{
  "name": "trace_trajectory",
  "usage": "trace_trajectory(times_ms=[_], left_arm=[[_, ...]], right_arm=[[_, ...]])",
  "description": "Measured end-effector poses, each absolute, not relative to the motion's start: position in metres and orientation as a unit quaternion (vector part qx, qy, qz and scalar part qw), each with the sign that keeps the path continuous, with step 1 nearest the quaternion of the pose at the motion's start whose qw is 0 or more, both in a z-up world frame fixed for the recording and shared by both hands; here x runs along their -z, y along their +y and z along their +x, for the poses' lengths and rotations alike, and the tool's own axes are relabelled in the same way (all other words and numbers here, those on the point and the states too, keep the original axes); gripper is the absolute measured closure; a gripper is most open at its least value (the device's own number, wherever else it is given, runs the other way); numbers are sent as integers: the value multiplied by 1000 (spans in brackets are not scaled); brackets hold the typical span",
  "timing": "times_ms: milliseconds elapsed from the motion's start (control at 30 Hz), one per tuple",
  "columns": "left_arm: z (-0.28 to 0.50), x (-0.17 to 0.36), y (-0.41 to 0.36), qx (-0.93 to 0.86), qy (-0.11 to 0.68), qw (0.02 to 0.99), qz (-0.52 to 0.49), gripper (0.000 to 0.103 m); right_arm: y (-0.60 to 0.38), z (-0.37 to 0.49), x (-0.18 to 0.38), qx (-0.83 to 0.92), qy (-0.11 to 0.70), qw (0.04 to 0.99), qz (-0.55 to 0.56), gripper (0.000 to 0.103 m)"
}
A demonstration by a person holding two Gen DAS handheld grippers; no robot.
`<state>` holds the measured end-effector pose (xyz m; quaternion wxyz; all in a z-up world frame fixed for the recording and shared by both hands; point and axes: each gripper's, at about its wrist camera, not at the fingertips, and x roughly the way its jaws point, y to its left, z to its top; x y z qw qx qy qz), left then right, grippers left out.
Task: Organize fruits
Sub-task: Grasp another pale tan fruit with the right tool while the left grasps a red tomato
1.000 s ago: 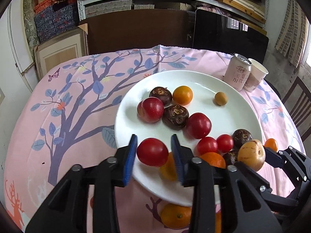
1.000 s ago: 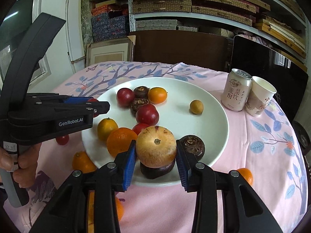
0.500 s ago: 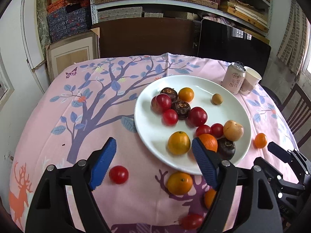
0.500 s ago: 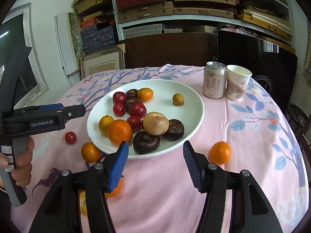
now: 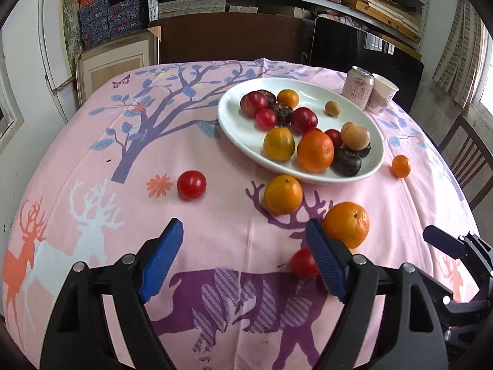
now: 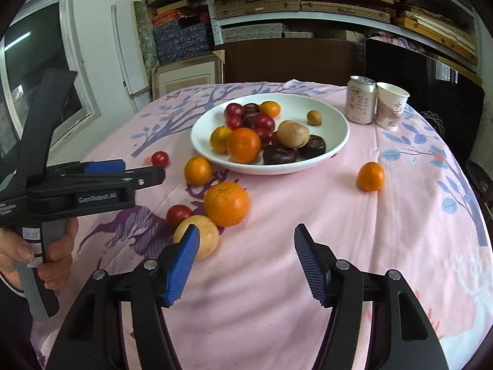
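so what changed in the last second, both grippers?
Both let go and pulled back from the plate. The left gripper dropped its red tomato onto the plate, the right gripper its tan fruit there, on the dark fruits. Both grippers' jaws have just been opening and now stand empty over the cloth. Can, cup and loose oranges unchanged.
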<state>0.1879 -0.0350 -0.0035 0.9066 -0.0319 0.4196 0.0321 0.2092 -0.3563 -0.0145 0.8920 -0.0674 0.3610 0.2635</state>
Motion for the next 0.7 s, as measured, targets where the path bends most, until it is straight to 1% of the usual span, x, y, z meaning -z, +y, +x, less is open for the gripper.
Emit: trace_trajectory(times_ms=[167,400,433,500,533,700], left_arm=[[181,11,-19,-39,421,905,-46,24],[182,18,-3,-38,428,900,-66,24],[183,18,-2,-37,427,901,-69,24],[183,18,0,-37,426,901,-74,24],[183,18,0,-36,426,901,-75,24],[183,19,-5,-32,432,899,-65,24]], right_arm=[[-324,193,28,-279,372,877,-119,38],[-294,206,48,-265,395,866,-153,39],[-291,210,50,-262,399,866,-153,42],[-286,216,55,-263,408,861,-151,52],[-284,218,56,-266,412,859,-148,60],[-295,219,52,-268,413,862,-119,60]])
